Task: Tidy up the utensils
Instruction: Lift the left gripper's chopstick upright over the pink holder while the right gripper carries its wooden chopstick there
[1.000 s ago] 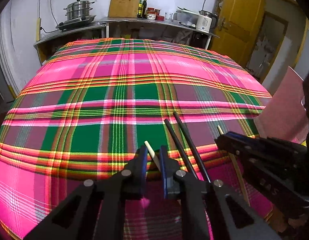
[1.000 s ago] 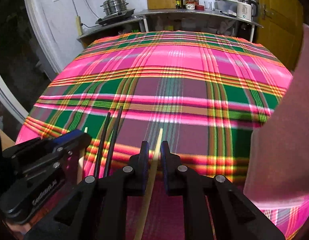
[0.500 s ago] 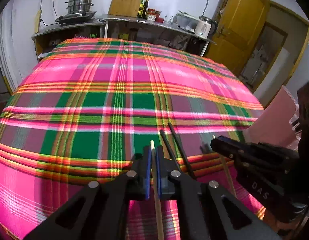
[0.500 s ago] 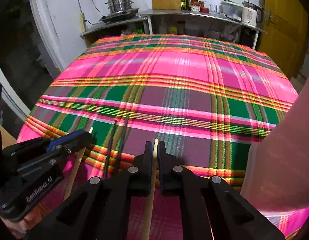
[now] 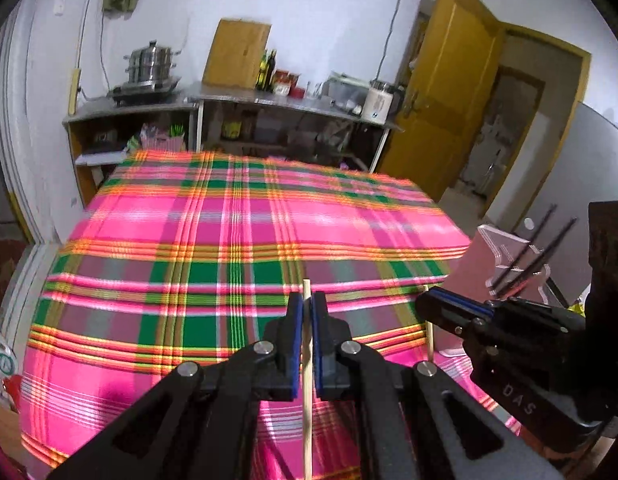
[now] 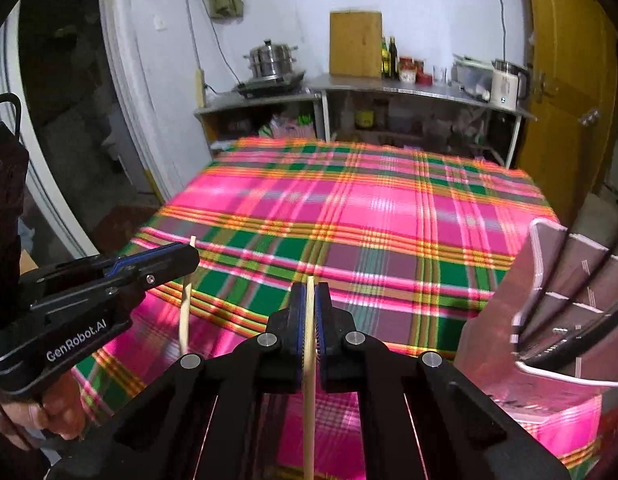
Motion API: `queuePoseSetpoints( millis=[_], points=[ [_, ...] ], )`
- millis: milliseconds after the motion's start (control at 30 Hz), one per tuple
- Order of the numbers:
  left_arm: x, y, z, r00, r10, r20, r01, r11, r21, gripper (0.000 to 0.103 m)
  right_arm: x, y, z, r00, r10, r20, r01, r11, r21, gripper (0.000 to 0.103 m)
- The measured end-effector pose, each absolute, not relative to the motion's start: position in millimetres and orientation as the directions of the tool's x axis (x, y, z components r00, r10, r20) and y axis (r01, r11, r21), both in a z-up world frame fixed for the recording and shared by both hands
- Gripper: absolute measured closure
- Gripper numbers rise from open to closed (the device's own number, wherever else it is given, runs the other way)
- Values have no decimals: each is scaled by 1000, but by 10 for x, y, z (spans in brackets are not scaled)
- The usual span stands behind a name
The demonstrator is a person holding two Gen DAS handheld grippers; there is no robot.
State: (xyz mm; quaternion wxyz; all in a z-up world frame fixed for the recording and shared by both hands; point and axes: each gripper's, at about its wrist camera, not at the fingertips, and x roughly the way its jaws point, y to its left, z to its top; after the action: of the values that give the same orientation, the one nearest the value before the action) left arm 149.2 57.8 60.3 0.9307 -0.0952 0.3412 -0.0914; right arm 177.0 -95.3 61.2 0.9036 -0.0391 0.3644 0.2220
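Note:
My left gripper (image 5: 307,300) is shut on a pale wooden chopstick (image 5: 307,400), held above the pink plaid tablecloth (image 5: 229,220). My right gripper (image 6: 310,292) is shut on a second pale chopstick (image 6: 309,420), also off the cloth. Each gripper shows in the other's view: the right gripper (image 5: 425,302) with its chopstick (image 5: 429,340), and the left gripper (image 6: 191,254) with its chopstick (image 6: 185,308). A pink acrylic utensil holder (image 6: 549,276) stands at the table's right edge with black chopsticks (image 6: 589,276) leaning in it. In the left wrist view the holder (image 5: 497,244) is behind the right gripper.
A steel counter (image 5: 269,100) beyond the table carries a steamer pot (image 5: 151,66), a cutting board (image 5: 237,54), bottles and a white kettle (image 5: 379,100). A yellow door (image 5: 441,92) stands open at the right. A person's hand (image 6: 57,412) holds the left gripper.
Both grippers closed on their pale chopsticks and rose with them off the cloth. The two black chopsticks that lay on the cloth are out of sight; the holder has come into view.

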Motion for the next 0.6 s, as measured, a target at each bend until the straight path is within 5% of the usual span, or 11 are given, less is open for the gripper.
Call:
queuePoseSetpoints(
  millis=[600],
  points=[
    [1057,341,1188,787,-288,-545,202,956,-214,98,1261,-1384,1251,729,389,-564,-409,907,97,99]
  ],
)
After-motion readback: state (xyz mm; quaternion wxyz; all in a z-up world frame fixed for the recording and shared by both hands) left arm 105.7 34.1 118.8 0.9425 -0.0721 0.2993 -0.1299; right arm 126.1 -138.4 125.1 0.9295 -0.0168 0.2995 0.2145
